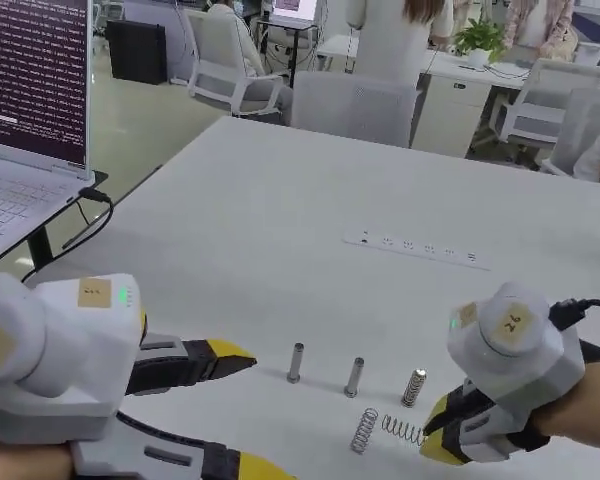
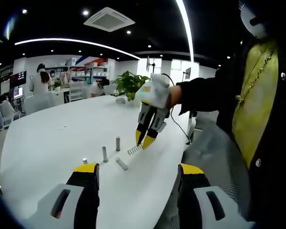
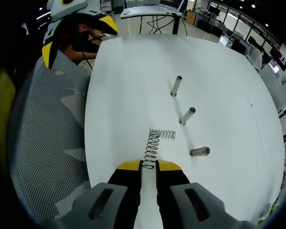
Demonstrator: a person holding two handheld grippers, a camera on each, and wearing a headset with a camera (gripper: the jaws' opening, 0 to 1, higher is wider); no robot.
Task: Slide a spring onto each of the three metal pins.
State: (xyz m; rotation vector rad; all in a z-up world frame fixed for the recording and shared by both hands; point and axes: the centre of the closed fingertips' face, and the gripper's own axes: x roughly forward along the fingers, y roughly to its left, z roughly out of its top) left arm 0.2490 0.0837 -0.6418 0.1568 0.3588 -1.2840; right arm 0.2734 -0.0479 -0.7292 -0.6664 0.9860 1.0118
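Nearest the camera: the left gripper [image 1: 265,413], low at the near left of the head view. Its jaws are apart and hold nothing.
Held spring: a spring [image 3: 151,145] is pinched at one end. The rest sticks straight out past the tips, low over the table [image 1: 280,200].
Right gripper: the right gripper [image 3: 149,164] has its jaws together on that spring's near end, at the near right of the scene.
Loose spring: a second spring [image 3: 167,134] lies flat on the table, just left of the held one's free end. Whether the two touch cannot be told.
Pins: three stand upright in a row. The right pin [image 1: 413,387] already wears a spring. The middle pin [image 1: 355,377] and the left pin [image 1: 296,362] are bare.
Deciding relation: the held spring's long axis runs roughly level, pointing left, while the pins point up. The nearest bare pin, the middle one, lies left of and farther than the free end. By my judgement the spring must be tipped upright and carried over that pin's top.
Nearer hand: the right, by a clear margin.
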